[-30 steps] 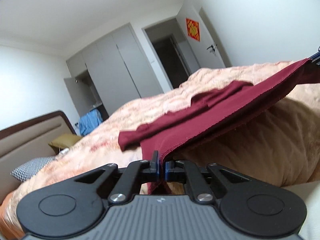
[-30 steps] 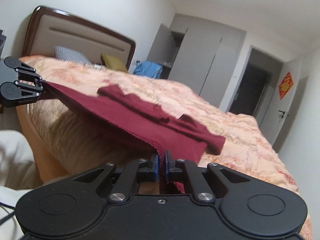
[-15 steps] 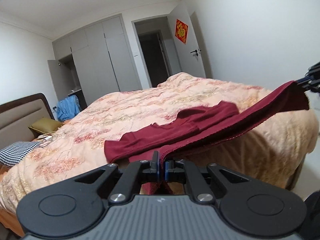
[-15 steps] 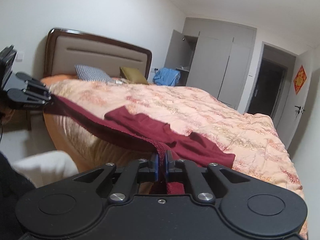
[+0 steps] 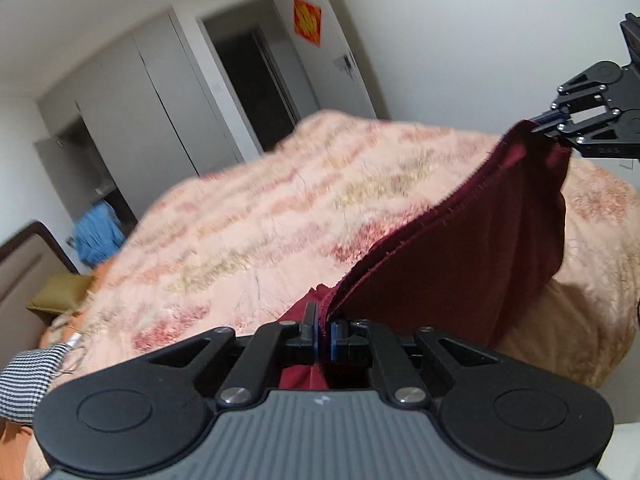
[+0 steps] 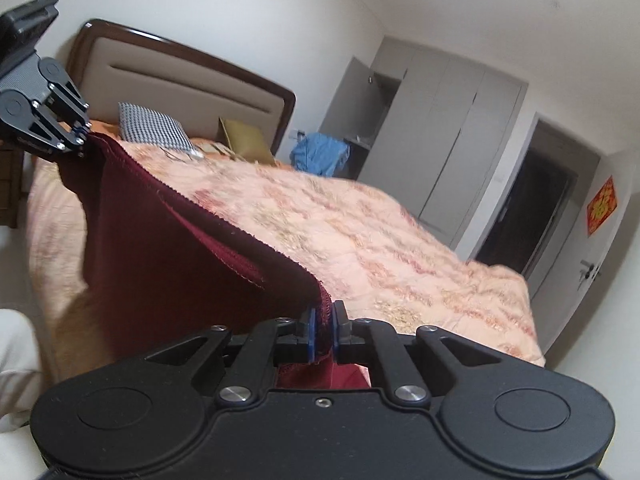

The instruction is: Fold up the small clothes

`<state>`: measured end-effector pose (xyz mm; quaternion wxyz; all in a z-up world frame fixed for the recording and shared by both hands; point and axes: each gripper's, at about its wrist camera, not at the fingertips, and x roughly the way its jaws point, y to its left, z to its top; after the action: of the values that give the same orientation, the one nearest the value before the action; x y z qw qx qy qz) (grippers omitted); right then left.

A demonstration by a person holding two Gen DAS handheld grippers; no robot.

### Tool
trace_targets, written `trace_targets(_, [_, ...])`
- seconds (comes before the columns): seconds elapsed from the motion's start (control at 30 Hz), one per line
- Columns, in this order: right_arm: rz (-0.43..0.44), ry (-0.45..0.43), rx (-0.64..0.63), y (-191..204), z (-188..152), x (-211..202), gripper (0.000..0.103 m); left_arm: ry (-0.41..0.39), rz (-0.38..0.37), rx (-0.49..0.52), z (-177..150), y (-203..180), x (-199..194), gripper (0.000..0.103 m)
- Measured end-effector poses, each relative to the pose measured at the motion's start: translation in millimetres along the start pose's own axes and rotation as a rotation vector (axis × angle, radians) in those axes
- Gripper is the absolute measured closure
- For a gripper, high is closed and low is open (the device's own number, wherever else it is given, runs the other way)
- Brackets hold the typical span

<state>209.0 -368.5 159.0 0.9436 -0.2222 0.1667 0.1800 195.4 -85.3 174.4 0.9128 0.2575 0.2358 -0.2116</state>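
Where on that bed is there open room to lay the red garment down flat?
The middle of the peach quilt is bare, from the near edge to the foot. The headboard end is crowded: checked pillow, olive cushion.

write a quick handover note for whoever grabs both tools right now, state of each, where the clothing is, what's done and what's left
Left tool: shut on one end of the dark red garment's hem.
Right tool: shut on the other end of the same hem.
Garment: stretched between the two tools and hanging below them, at the near edge of the bed, with none of it seen lying on the quilt.
Done: garment gripped at both ends and held up.
Left: no fold is visible. Probably lay it flat on the quilt, fold it, then release.
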Motion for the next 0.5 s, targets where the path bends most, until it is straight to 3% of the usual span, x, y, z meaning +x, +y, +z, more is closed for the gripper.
trace_targets(0.23, [0.068,0.13,0.04,-32,-10,133,0.094,0.152,-0.055,-0.033,14,49,118,0.097])
trace_targets(0.5, [0.124,0.266,0.077,-34,-47,227,0.094,0.295,-0.153,-0.12,-22,80,242,0.097])
